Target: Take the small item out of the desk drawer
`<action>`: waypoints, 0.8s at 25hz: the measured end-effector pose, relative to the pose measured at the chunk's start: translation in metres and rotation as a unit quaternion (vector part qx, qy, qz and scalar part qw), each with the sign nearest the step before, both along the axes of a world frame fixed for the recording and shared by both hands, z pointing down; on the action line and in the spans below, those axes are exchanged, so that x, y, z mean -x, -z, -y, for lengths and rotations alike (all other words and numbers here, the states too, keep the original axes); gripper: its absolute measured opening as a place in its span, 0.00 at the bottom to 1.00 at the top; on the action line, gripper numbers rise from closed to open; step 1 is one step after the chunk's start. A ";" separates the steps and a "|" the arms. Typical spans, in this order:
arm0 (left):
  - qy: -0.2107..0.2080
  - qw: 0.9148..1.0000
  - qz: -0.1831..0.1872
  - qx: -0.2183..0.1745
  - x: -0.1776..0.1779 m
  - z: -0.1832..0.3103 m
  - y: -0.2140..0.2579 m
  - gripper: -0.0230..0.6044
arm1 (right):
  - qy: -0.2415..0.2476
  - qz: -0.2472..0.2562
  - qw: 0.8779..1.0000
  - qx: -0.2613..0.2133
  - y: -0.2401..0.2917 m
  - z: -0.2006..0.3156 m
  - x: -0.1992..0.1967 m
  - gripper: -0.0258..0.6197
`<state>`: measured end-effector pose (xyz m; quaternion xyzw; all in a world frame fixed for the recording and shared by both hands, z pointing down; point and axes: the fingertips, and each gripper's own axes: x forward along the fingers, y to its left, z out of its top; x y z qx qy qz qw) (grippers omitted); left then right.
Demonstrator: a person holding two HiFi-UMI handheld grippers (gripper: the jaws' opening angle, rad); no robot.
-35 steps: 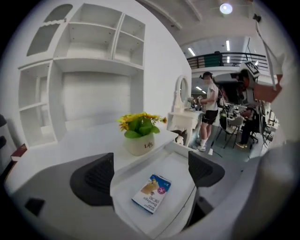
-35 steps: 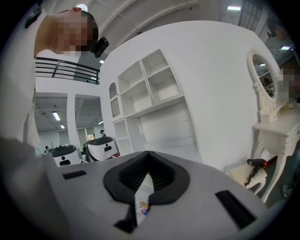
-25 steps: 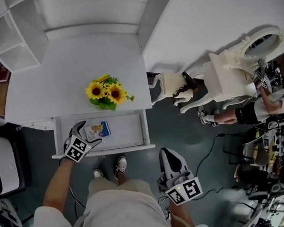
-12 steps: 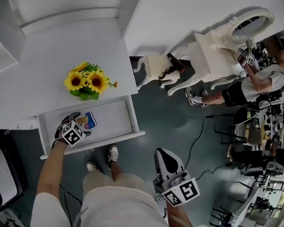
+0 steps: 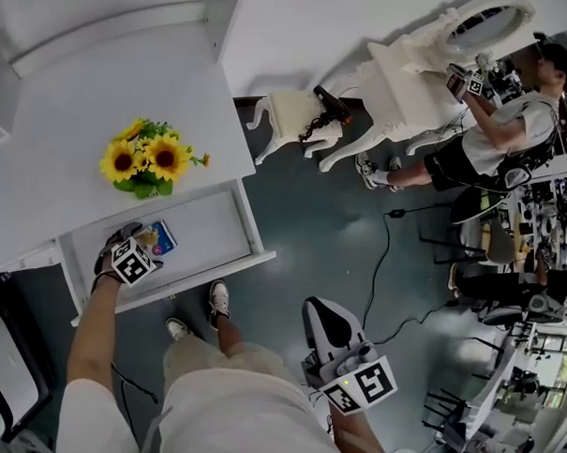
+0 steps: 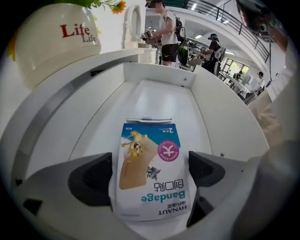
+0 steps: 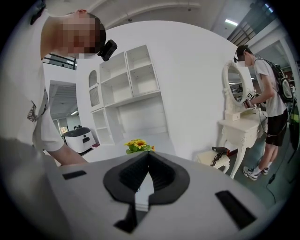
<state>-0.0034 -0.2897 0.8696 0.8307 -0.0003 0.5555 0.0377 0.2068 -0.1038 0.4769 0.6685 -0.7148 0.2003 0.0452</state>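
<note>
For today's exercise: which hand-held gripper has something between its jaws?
The left hand-held gripper, jaws around the bandage packet; the right hand-held gripper is shut, empty.

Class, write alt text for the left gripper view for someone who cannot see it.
The left gripper clamps a small flat white-and-blue bandage packet between its dark jaws, inside an open white desk drawer. A white pot lettered Life stands above.

The person wears beige shorts (image 5: 230, 402), white sneakers (image 5: 217, 297).
</note>
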 end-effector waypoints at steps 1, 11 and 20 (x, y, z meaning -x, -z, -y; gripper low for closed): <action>-0.002 1.000 0.001 -0.001 -0.001 0.000 0.000 0.83 | 0.000 0.001 1.000 0.001 -0.001 0.001 0.000 0.06; -0.003 1.000 0.008 -0.009 -0.003 -0.002 -0.002 0.82 | 0.029 0.011 1.000 0.004 -0.005 0.016 0.012 0.06; 0.001 1.000 -0.009 -0.009 -0.005 -0.007 0.000 0.74 | 0.039 0.019 0.999 0.008 -0.014 0.017 0.014 0.06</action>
